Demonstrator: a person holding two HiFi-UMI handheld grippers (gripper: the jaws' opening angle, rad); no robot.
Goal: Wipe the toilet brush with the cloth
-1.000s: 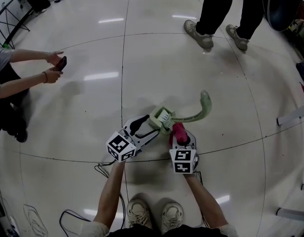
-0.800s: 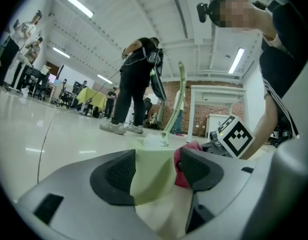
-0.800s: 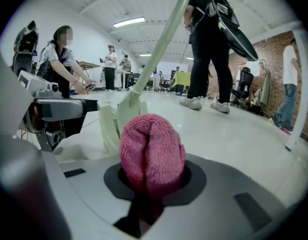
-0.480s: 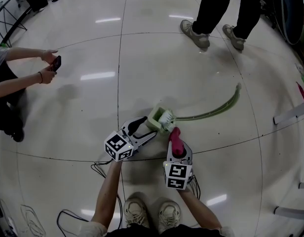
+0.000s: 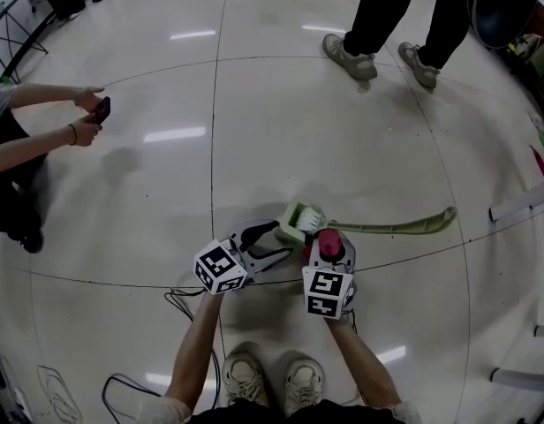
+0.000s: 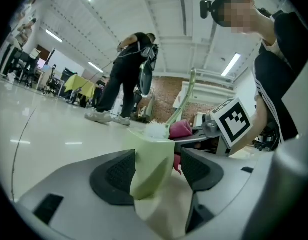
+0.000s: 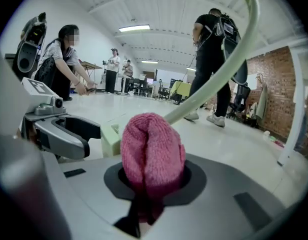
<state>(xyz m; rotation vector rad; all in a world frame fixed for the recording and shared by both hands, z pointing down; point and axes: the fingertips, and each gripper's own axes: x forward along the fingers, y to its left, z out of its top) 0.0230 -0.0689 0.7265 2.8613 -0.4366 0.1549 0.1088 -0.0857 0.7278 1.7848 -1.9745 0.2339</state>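
the left gripper (image 5: 276,241) grasps the pale green head of the toilet brush (image 5: 378,228), whose long handle reaches off to the right above the floor (image 5: 298,122). just beside it, the right gripper (image 5: 328,244) is clenched on a bunched pink cloth (image 7: 151,154).

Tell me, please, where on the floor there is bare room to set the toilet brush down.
The widest bare floor lies ahead, between the onlooker's hands at left and the standing person's shoes. It is crowded near your own shoes, around the toilet brush, cloth and cable.
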